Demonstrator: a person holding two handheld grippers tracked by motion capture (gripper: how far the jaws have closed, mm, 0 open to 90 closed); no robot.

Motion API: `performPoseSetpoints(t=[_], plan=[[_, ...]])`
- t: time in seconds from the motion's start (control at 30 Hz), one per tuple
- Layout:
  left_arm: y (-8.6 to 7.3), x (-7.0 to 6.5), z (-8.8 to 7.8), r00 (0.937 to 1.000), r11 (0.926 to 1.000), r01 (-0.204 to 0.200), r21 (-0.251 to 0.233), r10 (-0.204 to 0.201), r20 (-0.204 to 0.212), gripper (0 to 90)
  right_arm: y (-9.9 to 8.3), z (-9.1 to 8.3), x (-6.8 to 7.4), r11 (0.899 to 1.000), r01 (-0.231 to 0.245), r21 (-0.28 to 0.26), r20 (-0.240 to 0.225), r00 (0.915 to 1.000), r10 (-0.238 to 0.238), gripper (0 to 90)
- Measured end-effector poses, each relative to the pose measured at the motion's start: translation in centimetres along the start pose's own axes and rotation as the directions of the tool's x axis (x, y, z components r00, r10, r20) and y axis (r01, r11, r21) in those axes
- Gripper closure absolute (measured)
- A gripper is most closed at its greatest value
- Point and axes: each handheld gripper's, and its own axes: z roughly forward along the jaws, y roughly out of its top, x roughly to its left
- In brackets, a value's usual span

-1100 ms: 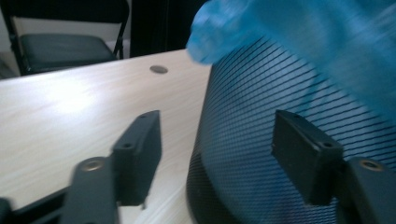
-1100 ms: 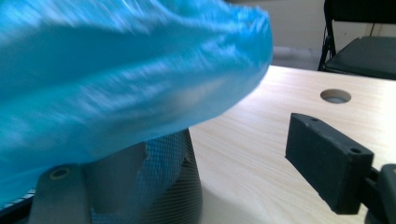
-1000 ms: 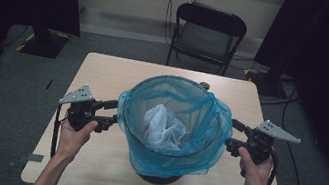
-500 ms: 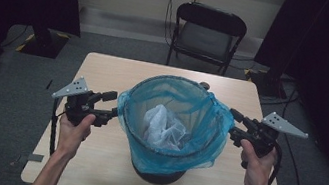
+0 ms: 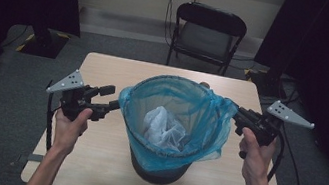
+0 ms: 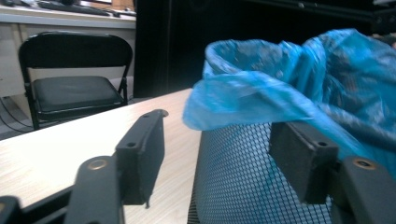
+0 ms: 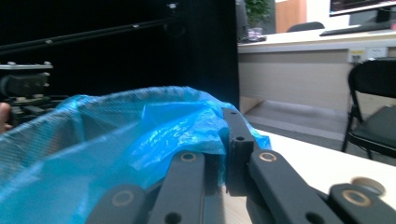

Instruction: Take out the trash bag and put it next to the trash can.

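Observation:
A black mesh bin [image 5: 155, 171] stands in the middle of the table, lined with a blue plastic bag [image 5: 179, 97] that folds over its rim. Crumpled white plastic [image 5: 160, 128] lies inside. At the bin's left rim my left gripper [image 5: 114, 98] is open; its jaws have just been closing a little. In the left gripper view the bag's folded edge [image 6: 243, 100] and the mesh wall [image 6: 233, 177] sit between its jaws [image 6: 219, 126], untouched by the pads. My right gripper [image 5: 237, 113] has just been closing and is shut on the bag's right edge [image 7: 187, 130], its jaws [image 7: 224, 133] pinching the film.
The wooden table [image 5: 105, 70] has bare room on both sides of the bin. A small round object [image 7: 368, 185] lies on it near the far rim. A black folding chair [image 5: 208, 29] stands behind the table. Dark curtains hang at left and right.
Both hands have risen slightly. The right jaws went from wide apart to closed on the bag's edge, which now stands pulled out to the right. The left jaws stay apart at the left rim.

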Motion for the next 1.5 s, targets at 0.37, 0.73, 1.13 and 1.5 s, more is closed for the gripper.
performPoseSetpoints(t=[0.37,0.73,1.13,1.5], plan=[[1.5,-0.6,-0.5,0.9971,0.9966,0.049,-0.066,-0.045,0.061,28.4,0.9,1.3,1.1,1.000,0.024,0.006,-0.029,0.9993,-0.024,86.6],[2.2,-2.3,1.6,0.9980,0.9996,-0.009,-0.025,0.011,0.063,53.8,1.2,1.3,1.5,0.999,0.032,0.004,-0.040,0.9987,-0.032,85.5],[3.5,-3.3,2.2,0.9974,0.9983,-0.042,-0.040,0.044,0.057,90.0,2.0,2.1,2.4,0.999,0.037,0.004,-0.085,0.9957,-0.037,84.8],[8.7,-7.3,4.5,0.9778,0.9924,-0.090,-0.084,0.104,0.182,90.0,5.5,3.5,4.9,0.998,0.060,-0.023,-0.166,0.9842,-0.063,86.6]])
